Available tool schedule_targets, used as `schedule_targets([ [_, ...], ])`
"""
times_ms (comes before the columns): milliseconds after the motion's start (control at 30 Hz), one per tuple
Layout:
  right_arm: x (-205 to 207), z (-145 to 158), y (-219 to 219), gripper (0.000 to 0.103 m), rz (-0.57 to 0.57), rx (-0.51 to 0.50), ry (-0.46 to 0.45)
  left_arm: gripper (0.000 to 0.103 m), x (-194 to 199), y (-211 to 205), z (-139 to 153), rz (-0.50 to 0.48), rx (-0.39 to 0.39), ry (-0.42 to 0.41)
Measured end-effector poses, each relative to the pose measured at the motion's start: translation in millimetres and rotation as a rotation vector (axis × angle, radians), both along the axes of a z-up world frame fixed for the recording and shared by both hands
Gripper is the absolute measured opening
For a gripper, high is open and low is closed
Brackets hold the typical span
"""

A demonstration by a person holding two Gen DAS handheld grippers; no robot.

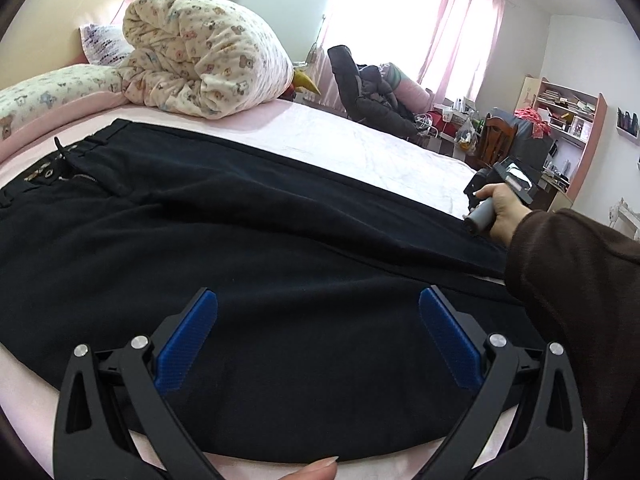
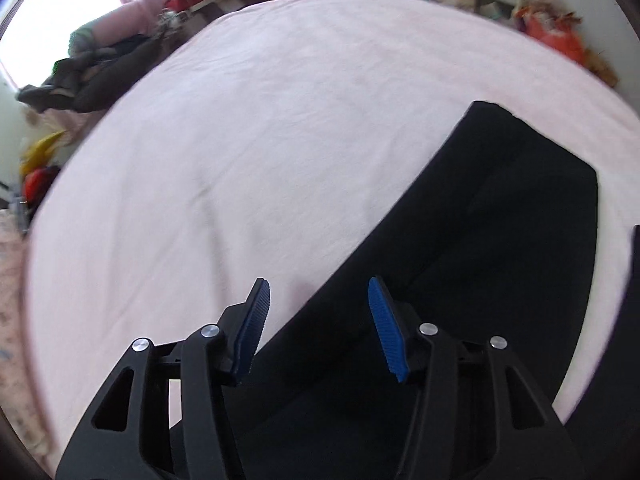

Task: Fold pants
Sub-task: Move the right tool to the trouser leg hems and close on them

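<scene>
Left wrist view
Surroundings: a rolled quilt [image 1: 200, 56] is seen far ahead and left of the left gripper [image 1: 318, 300], on the pink bed [image 1: 360, 140]; a chair [image 1: 360, 84] heaped with clothes and a shelf [image 1: 568, 112] are seen beyond the bed's far edge.
In the way: a brown sleeve [image 1: 572, 280] is stretched across the pants at the right, its hand [image 1: 504, 212] wrapped round the right gripper's handle.
Pants: the pants [image 1: 240, 240] are spread flat on the bed, waistband to the far left, legs running right; they lie under and ahead of the fingers.
Left gripper: the blue pads [image 1: 188, 344] are held wide apart above the cloth; nothing is clamped. Contact with the cloth cannot be told.
Fingertip: a fingertip [image 1: 316, 470] is seen at the bottom edge, behind the gripper.

Right wrist view
Surroundings: bare pink sheet [image 2: 240, 140] is seen ahead and to the left; blurred clutter lies past the bed's edge.
Pants: a dark leg [image 2: 500, 220] runs from under the right gripper [image 2: 316, 292] away to the upper right.
Right gripper: the jaws are partly apart, astride the leg's left edge; one pad [image 2: 254, 340] is over the sheet, the other over the cloth. Nothing is pinched.
</scene>
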State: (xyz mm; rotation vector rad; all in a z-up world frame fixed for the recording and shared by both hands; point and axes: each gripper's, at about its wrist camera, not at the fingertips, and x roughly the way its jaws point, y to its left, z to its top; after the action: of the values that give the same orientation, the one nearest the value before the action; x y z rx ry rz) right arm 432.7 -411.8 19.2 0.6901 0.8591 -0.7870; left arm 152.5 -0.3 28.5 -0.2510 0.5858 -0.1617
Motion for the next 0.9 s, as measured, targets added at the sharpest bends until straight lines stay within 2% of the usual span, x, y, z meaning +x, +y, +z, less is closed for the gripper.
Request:
schedule_targets([
  [100,3.6,-7.5,7.2,0.053,0.039,-0.090,0.041,0.101,1.7,0.3,-1.2,-0.003,-0.003,0.012],
  [133,3.5,-9.0,11.0,0.045,0.053,-0.119,0.061,0.101,1.5,0.0,-1.1,-0.003,-0.003,0.012],
  [167,5.7,-8.7,14.2,0.032,0.057,-0.143,0.080,0.101,1.4,0.1,-1.3,-0.003,-0.003,0.012],
  [200,-0.1,-7.6,11.1,0.025,0.053,-0.157,0.077,0.101,1.6,0.2,-1.6,-0.003,-0.003,0.012],
  [233,-4.1,-8.1,7.3,0.016,0.040,-0.139,0.046,0.101,1.5,0.7,-1.7,-0.004,-0.005,0.014],
  [300,-20.4,-8.8,-5.7,0.006,0.022,-0.048,-0.054,0.101,2.2,1.5,-2.2,-0.003,-0.009,0.015],
  [367,-38.5,-8.4,-17.2,0.003,0.021,0.045,-0.159,0.101,2.5,2.6,-2.5,-0.008,-0.019,0.013],
  [533,-74.2,3.0,-27.1,0.002,0.061,0.162,-0.360,0.101,1.0,7.5,-0.8,-0.017,-0.056,-0.002],
  [600,-104.8,10.6,-28.6,0.002,0.091,0.190,-0.431,0.101,-0.3,10.9,0.0,-0.016,-0.081,-0.011],
  [767,-163.8,34.2,-14.1,0.002,0.192,0.185,-0.526,0.101,-3.0,24.6,3.7,0.012,-0.161,-0.045],
  [900,-241.4,49.4,21.0,0.002,0.303,0.109,-0.572,0.101,-8.0,33.5,8.0,0.036,-0.206,-0.087],
])
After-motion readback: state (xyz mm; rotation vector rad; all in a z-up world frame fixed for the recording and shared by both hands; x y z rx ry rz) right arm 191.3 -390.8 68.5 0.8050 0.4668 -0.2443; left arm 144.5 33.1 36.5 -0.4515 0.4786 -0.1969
